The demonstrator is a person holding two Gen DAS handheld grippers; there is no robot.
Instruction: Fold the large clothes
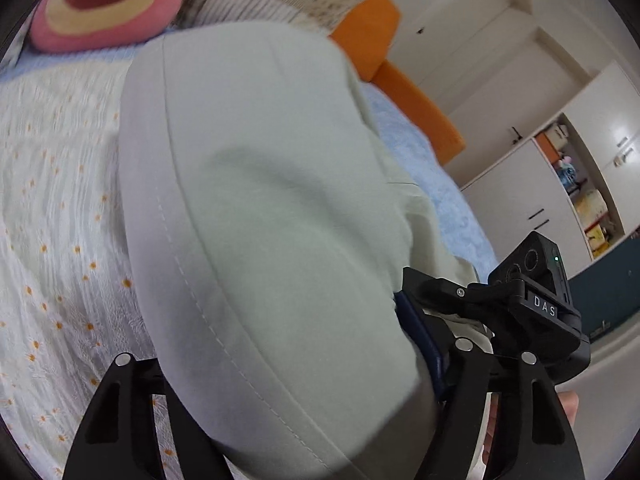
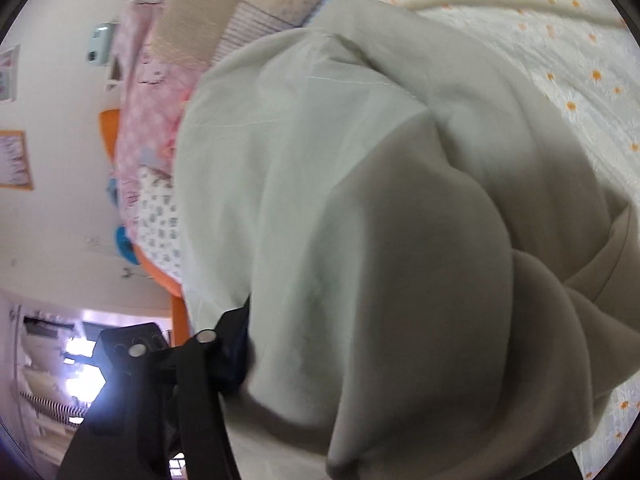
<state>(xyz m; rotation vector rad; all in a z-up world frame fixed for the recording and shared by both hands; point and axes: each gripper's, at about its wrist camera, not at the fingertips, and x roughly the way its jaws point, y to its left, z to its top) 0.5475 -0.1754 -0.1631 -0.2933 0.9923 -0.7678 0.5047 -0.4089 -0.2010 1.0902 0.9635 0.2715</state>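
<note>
While both grippers' fingers clamp pale green garment (image 1: 280, 200), only left view shows pink plush (image 1: 104, 4).

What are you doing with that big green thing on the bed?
A person is folding a large pale green garment on the bed's daisy-print cover. Each hand works a pair of tongs. The cloth bunches between the left tongs, and the right tongs are buried in it too, so neither grip shows clearly. A pink plush toy sits near the pillows.
</note>
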